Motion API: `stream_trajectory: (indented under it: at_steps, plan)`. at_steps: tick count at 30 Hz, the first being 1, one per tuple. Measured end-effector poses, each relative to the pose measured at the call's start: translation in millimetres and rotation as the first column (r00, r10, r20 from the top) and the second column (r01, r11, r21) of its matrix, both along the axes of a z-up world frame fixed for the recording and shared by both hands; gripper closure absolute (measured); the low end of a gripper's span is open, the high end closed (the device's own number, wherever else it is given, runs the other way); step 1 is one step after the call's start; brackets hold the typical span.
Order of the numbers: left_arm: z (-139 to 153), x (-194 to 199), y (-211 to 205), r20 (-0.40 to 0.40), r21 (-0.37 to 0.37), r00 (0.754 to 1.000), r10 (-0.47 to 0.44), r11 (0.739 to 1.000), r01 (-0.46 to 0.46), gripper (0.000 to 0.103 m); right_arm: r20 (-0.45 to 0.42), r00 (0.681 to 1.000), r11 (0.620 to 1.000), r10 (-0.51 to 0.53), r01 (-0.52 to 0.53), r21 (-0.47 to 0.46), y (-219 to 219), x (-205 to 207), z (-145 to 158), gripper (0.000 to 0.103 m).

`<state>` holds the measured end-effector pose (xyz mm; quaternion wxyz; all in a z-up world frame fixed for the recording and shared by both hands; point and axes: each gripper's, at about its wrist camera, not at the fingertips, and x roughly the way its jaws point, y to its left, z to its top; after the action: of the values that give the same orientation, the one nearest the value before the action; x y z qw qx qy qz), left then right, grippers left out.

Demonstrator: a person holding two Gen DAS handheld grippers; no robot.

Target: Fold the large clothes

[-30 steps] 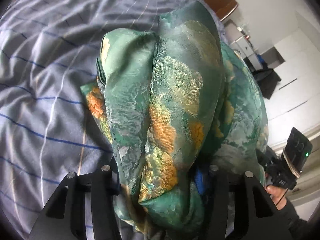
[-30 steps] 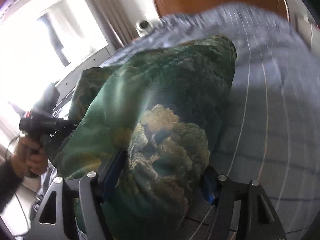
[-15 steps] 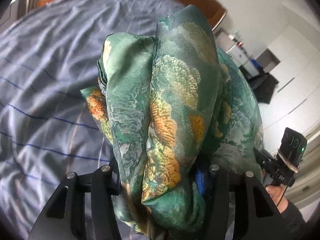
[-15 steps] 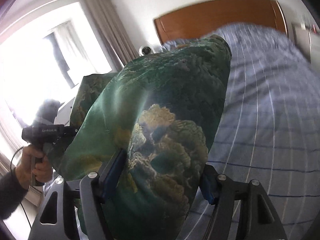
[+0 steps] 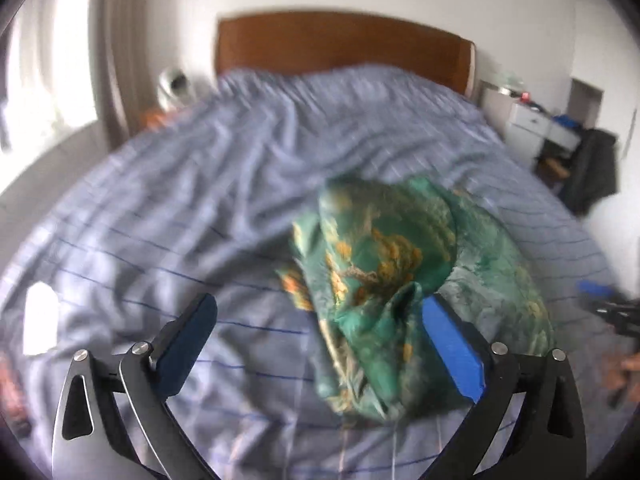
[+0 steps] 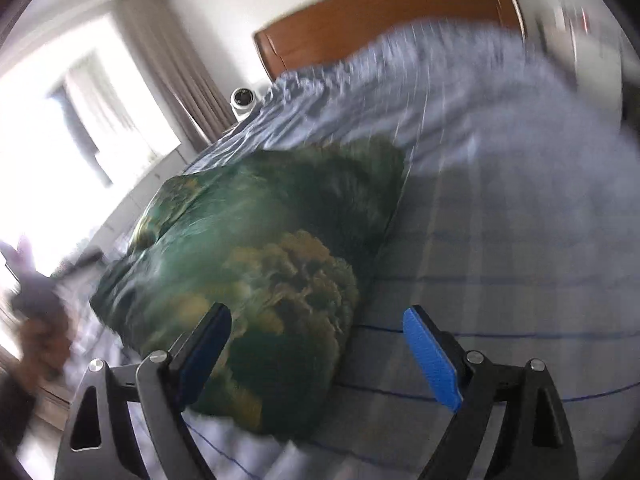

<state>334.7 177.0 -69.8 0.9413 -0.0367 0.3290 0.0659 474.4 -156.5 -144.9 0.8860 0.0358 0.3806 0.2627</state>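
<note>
Green garment with orange-gold floral print; pale lilac-grey bedsheet – thin blue stripes; brown wooden headboard at twelve o'clock; blue pads – black tongs.

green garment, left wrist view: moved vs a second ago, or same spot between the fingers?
Yes. The green garment has slipped out of the opening left gripper toward the striped bedsheet, now against only the right-hand finger.

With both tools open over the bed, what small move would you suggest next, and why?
Probably draw both tools back, clear of the green cloth. The left tool and right tool are opening; the cloth no longer looks pinched, but a bunched end still lies against the left tool's blue pad. It sits in a loose heap on the bedsheet, so a clean retreat avoids dragging it.
</note>
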Motion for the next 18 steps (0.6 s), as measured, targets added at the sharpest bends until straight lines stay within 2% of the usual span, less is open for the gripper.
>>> stream_trajectory:
  at_steps: [1, 2, 4, 7, 8, 10, 15, 18]
  plan:
    - [9, -15, -10, 0.014, 0.036, 0.999, 0.031, 0.999, -0.031, 0.0, 0.046, 0.999, 0.999, -0.009, 0.011, -0.043, -3, -5, 9, 0.013]
    - [14, -24, -11, 0.023, 0.052, 0.999, 0.046, 0.998, -0.047, 0.0, 0.107, 0.994, 0.995, -0.021, 0.032, -0.097, -1, -26, 24, 0.013]
    - [26, -46, -26, 0.057, 0.096, 0.996, 0.069, 0.993, -0.074, 0.0, 0.197, 0.98, 0.987, -0.035, 0.065, -0.147, -1, -48, 42, 0.013]
    - [38, -68, -48, 0.086, 0.128, 0.995, 0.059, 0.989, -0.07, 0.0, 0.332, 0.94, 0.981, -0.086, 0.138, -0.138, -10, -93, 69, 0.011]
    - [40, -67, -55, 0.086, 0.13, 0.995, 0.053, 0.989, -0.064, 0.0, 0.349, 0.931, 0.98, -0.104, 0.155, -0.124, -12, -103, 76, 0.008]
    - [49, -75, -71, 0.086, 0.128, 0.995, 0.047, 0.99, -0.058, 0.0, 0.347, 0.928, 0.977, -0.134, 0.182, -0.111, -12, -116, 84, 0.002]
    - [61, -99, -90, 0.1, 0.106, 0.993, 0.062, 0.992, -0.073, 0.0, 0.318, 0.938, 0.975, -0.135, 0.182, -0.123, -8, -144, 94, 0.002]
    - [56, -103, -97, 0.07, 0.127, 0.994, 0.089, 0.987, -0.097, 0.0, 0.293, 0.945, 0.971, -0.145, 0.193, -0.142, -4, -166, 95, 0.002]
